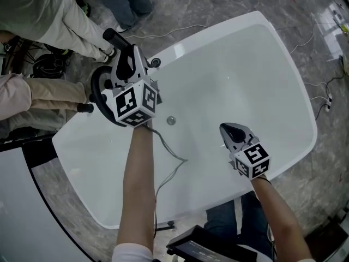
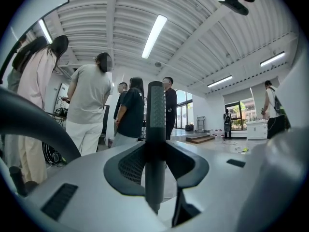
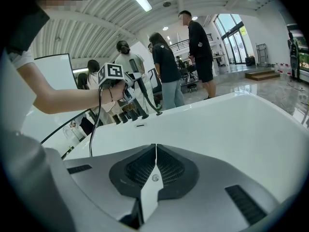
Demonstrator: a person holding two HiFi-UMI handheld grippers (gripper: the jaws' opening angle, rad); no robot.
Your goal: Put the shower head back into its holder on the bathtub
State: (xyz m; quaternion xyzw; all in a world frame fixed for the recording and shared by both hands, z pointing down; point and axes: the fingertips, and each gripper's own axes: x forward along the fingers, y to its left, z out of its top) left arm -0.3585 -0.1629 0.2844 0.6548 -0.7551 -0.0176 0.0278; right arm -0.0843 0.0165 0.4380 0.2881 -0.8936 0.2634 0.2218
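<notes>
The black shower head [image 1: 115,37] sticks up and to the left out of my left gripper [image 1: 126,54], which is shut on its handle [image 2: 155,124] above the white bathtub's [image 1: 262,64] far-left rim. Its black hose [image 1: 97,94] loops down beside the marker cube. A small dark round holder fitting [image 1: 155,63] sits on the rim just right of that gripper. My right gripper [image 1: 224,127] hangs over the tub's near side, shut with nothing between its jaws [image 3: 155,146]. In the right gripper view the left gripper's marker cube [image 3: 112,74] shows above the rim.
Several people stand close to the tub's far-left side [image 1: 65,15]. Black tap knobs [image 3: 126,115] line the rim there. A drain [image 1: 171,120] sits in the tub floor, and a thin grey cable [image 1: 173,156] trails across it. More cables [image 1: 322,94] lie on the marble floor at right.
</notes>
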